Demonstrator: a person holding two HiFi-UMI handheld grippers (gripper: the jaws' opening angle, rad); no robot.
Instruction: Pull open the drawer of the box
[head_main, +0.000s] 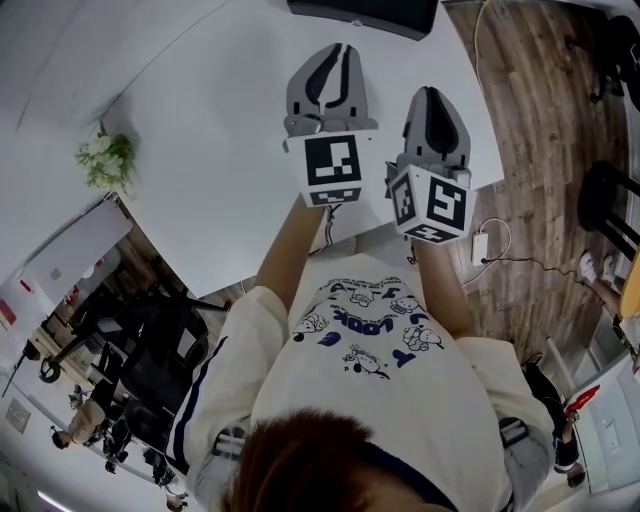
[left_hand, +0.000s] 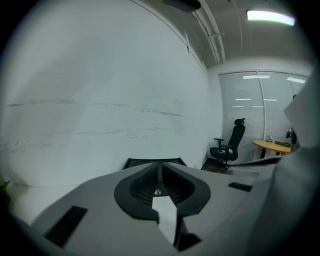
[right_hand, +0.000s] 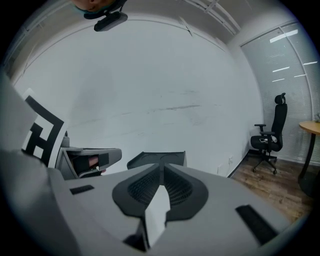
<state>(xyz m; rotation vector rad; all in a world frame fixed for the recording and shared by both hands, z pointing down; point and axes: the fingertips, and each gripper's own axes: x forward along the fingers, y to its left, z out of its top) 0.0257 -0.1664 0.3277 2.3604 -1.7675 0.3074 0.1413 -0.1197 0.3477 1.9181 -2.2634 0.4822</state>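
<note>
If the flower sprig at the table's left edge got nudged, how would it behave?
The flower sprig looks light, with thin leafy stems, so it would probably flex and slide easily. It sits close to the table edge, so an outward push might drop it. Its base isn't visible, so tipping can't be judged.

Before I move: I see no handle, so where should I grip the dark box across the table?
Probably the dark box by its near front edge, coming straight from this side: that low, wide face points at the right gripper. No handle is visible.
</note>
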